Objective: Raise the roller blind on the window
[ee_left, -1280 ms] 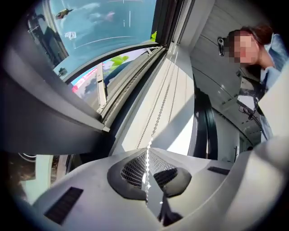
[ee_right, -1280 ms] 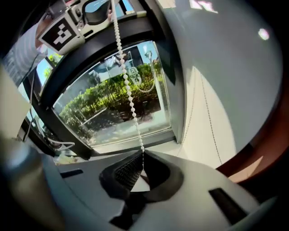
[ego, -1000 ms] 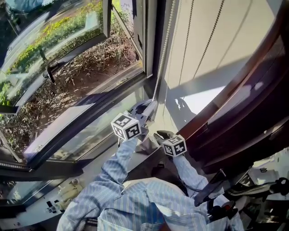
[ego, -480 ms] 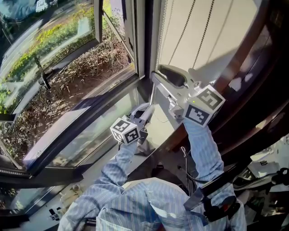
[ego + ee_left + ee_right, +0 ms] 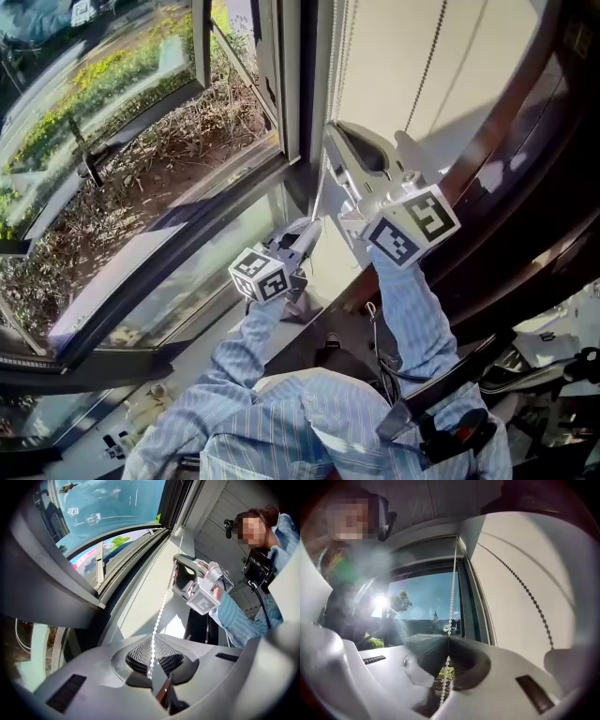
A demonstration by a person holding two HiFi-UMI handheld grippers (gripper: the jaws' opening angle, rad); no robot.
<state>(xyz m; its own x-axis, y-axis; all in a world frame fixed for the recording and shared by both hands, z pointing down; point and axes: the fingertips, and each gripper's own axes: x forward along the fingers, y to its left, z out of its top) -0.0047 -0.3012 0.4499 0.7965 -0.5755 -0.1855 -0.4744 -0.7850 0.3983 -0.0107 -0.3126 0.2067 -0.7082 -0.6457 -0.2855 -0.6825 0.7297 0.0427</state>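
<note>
Sunlit garden beds and bare soil lie beyond the window glass (image 5: 122, 150) on the left, and the dark window frame (image 5: 298, 84) runs up the middle of the head view. Low down, near the sill, the left tongs (image 5: 307, 232) are pressed together on the white bead chain (image 5: 318, 197). The left gripper view shows the beads passing straight between the meeting pads. Higher on the same strand, the right tongs (image 5: 331, 150) have just been closing and now pinch the chain, which runs up from the shut jaws in the right gripper view. The chain is taut between the two pairs of tongs. Just right of it hangs the roller blind (image 5: 398, 56), its cream fabric lowered over the pane and filling the upper right. Curved dark wooden trim (image 5: 525, 187) borders it at the far right.
</note>
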